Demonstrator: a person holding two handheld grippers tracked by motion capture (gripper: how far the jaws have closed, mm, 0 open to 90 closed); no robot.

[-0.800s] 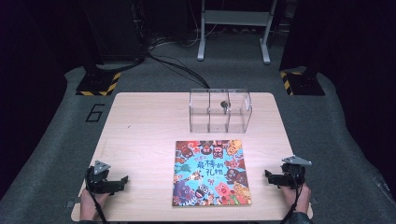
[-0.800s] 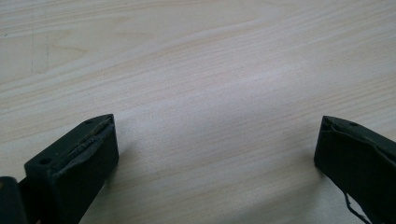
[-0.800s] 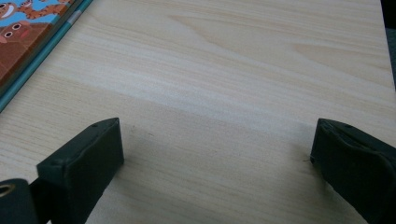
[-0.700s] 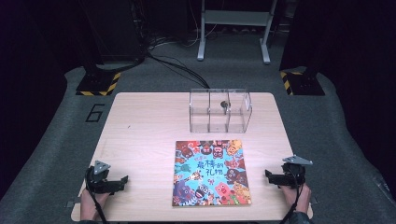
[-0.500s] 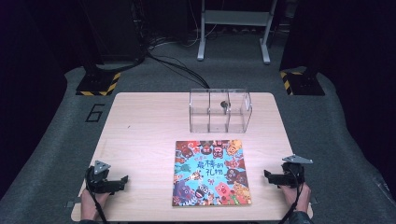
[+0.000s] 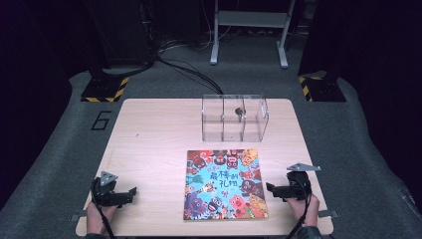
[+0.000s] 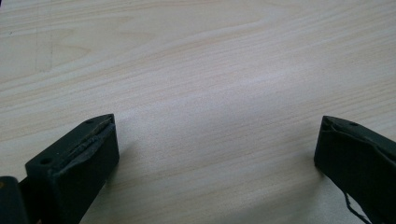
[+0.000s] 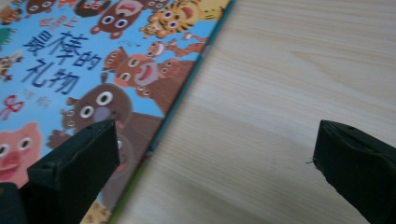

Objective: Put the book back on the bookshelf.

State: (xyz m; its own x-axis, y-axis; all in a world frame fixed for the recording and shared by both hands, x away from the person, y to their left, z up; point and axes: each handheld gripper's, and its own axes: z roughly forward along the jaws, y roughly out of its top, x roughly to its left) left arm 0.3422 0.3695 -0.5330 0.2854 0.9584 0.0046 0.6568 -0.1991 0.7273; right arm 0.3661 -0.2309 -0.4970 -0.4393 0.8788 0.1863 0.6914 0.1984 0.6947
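Observation:
A colourful picture book (image 6: 223, 184) with cartoon animals lies flat on the wooden table (image 6: 154, 144), front centre. My left gripper (image 6: 130, 192) rests low at the front left, jaws wide open over bare wood (image 7: 215, 140), pointing toward the book. At the front right my right gripper (image 6: 269, 188) is open too, just off the book's right edge. In the right gripper view the book (image 8: 93, 70) lies under the left jaw, with bare wood between the jaws (image 8: 215, 158). Neither gripper holds anything.
A clear plastic box (image 6: 234, 118) with three compartments stands behind the book; a small dark object (image 6: 239, 111) sits in its middle section. Black stands with striped bases (image 6: 104, 88) and cables lie on the grey floor beyond the table.

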